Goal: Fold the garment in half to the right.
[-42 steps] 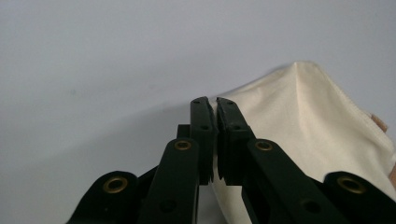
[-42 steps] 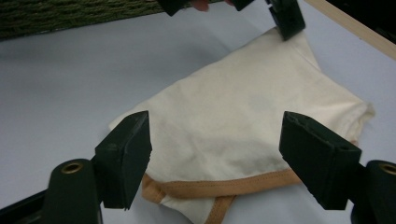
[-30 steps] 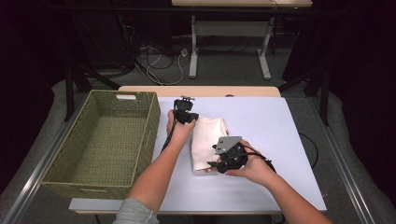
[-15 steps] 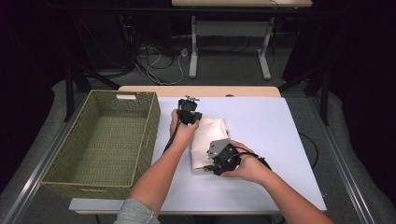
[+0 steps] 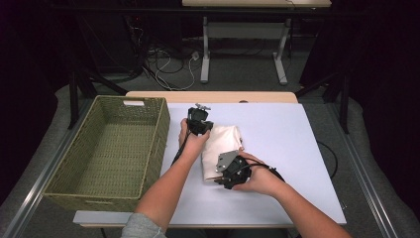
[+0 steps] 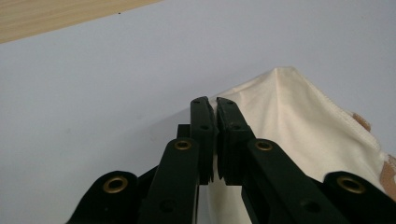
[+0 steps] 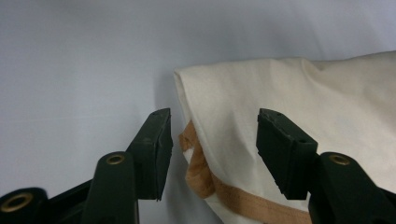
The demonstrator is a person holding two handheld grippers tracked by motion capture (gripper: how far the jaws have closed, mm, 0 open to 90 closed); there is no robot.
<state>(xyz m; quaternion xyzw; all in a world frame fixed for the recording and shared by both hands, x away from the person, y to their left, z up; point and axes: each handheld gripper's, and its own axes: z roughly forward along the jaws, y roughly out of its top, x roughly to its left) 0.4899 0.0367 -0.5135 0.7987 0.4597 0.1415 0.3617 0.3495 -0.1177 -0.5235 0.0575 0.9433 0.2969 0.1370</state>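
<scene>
Left tongs (image 6: pixel 212 105) are clenched on a thin edge of the cream cloth bag (image 5: pixel 218 148), the fabric pinched between the two black jaws near the bag's far corner. Right tongs (image 7: pixel 212 128) stand released, jaws wide apart, straddling the near corner of the bag, where a tan strap (image 7: pixel 201 172) lies under the fold; neither jaw touches the fabric as far as the right gripper view shows. From the high view, the bag lies folded on the white table (image 5: pixel 297 148), roughly at its middle, with the left tongs (image 5: pixel 197 120) at its far left corner and the right tongs (image 5: pixel 220 173) at its near edge. A woven basket (image 5: pixel 64 168) sits just left of the white surface, beside the left forearm.
</scene>
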